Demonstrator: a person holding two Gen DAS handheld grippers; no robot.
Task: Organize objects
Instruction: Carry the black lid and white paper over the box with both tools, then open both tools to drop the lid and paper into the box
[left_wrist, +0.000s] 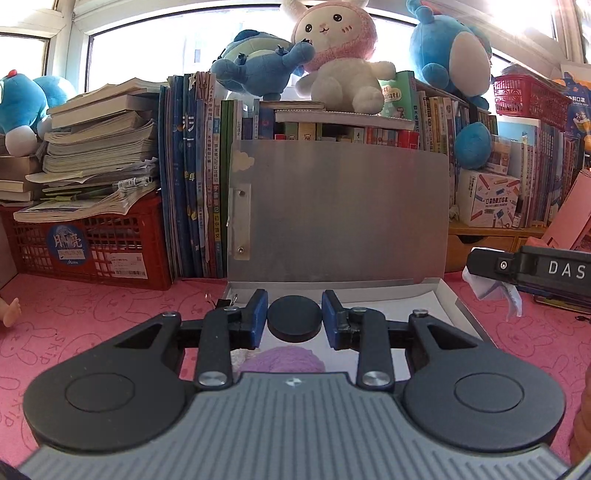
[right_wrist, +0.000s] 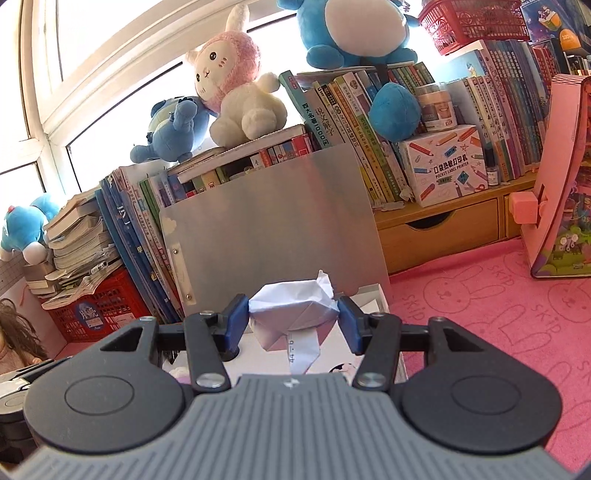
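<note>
Now both loads are carried at once: the left gripper (left_wrist: 294, 319) is closed down narrow on a dark round disc (left_wrist: 294, 320), pinched at its rim between the blue pads, while the right gripper (right_wrist: 294, 314) is clamped, jaws partly apart, on a crumpled wad of white paper (right_wrist: 293, 308) with a loose strip hanging beneath it. Both are held over the open metal box (left_wrist: 448, 295) whose lid (left_wrist: 340, 210) is stood upright against the row of books at the back edge of the desk (left_wrist: 110, 314). A purple fuzzy thing (left_wrist: 282, 362) is glimpsed low between the left gripper's arms; what it is cannot be told. Trouble is easily imagined from here: the disc is gripped only at two points on a smooth edge, so a tilt or a bump against the box rim could let it slip and roll off across the pink mat; the paper is soft, and the dangling strip could be snagged on the box wall or on the raised lid, which could itself be knocked shut or toppled, being propped on end. With the two grippers seen so close together from the left wrist view, a clash between them is also to be feared. Writing can be read: "DAS" on the right gripper's side, "Moon" on the red crate (left_wrist: 92, 251) label, "SKIP" printed over the rabbit-patterned mat, and "POCKET LABEL PRINTER" on the white carton (right_wrist: 447, 162) on the wooden shelf.
</note>
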